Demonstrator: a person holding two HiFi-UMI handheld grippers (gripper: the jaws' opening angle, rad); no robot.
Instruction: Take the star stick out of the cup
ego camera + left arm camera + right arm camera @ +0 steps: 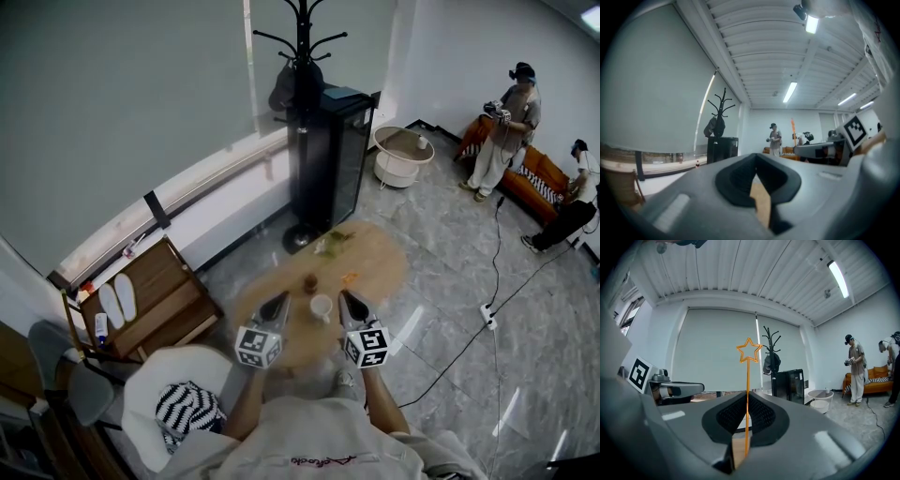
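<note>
star stick (pixel 747 376): was orange
cup (pixel 322 306): was white
round table (pixel 375 255): was pale wood
my right gripper (pixel 746 401): was grey, black-padded

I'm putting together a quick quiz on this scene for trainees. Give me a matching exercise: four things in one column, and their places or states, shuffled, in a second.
Things:
1. star stick
2. cup
3. left tool
4. coat rack

Places or states:
A. on the table, between the tools
B. shut, nothing in it
C. clamped in the right tool
D. next to the black cabinet

Pairs: 1-C, 2-A, 3-B, 4-D
</note>
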